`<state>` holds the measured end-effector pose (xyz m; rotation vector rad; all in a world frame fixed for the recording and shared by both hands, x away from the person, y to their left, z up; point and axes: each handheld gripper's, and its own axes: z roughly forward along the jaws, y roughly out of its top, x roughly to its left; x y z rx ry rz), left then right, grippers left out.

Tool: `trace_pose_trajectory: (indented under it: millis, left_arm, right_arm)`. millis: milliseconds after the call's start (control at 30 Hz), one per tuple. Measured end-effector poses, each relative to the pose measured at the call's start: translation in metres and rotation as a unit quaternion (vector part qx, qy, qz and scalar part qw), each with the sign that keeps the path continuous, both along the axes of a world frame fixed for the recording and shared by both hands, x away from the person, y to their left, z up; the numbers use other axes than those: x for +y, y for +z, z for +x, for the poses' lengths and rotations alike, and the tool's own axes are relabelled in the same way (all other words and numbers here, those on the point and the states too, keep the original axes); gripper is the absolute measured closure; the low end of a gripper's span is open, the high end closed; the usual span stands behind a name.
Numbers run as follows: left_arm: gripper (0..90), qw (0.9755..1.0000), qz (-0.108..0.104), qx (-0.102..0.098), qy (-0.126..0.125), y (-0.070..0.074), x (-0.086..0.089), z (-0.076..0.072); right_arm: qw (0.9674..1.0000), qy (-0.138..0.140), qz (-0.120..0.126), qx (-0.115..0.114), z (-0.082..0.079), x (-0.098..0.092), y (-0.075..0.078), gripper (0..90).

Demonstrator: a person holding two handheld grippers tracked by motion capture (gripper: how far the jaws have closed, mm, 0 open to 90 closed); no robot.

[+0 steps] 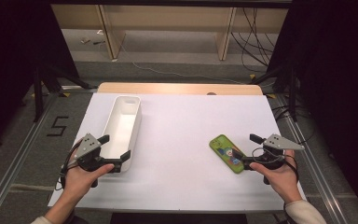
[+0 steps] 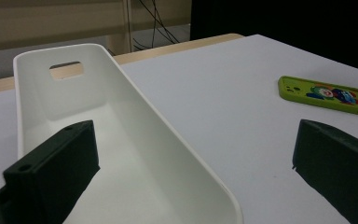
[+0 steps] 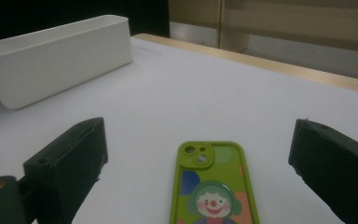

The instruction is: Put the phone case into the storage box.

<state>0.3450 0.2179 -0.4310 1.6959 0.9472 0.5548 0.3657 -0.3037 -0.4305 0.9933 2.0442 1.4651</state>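
Note:
A long white bin [image 1: 123, 122] stands on the left half of the table, its length running away from me. My left gripper [image 1: 116, 147] is open at the bin's near end and straddles its right wall, one jaw inside and one outside. The left gripper view looks along the bin [image 2: 121, 135] between my left gripper's [image 2: 193, 140] wide jaws. To the right a green phone case [image 1: 226, 152] with a clown picture lies flat. My right gripper [image 1: 246, 148] is open, its jaws on either side of the case's near end, apart from it. In the right gripper view the case [image 3: 209, 186] lies between my right gripper's [image 3: 200, 135] jaws.
The white table top [image 1: 182, 126] has open room between bin and case. A wooden strip [image 1: 177, 88] runs along its far edge. Dark stands and cables [image 1: 256, 51] sit on the floor beyond, and metal rails [image 1: 319, 177] flank the table.

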Motion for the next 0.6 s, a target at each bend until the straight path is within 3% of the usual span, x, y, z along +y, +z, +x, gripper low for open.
trace_pose_trajectory:
  millis: [133,600]
  left_arm:
    - [0.0,0.9999,0.013,0.001,0.005,-0.0005,0.0002,0.0004]
    - [0.0,0.9999,0.015,0.002,0.004,-0.0013,-0.0006,0.0009]
  right_arm:
    - [1.0,-0.004,-0.006,0.001,0.0001,0.0,0.0002,5.5]
    - [0.9997,-0.012,-0.021,0.009,0.0043,-0.0006,-0.0012,7.3]
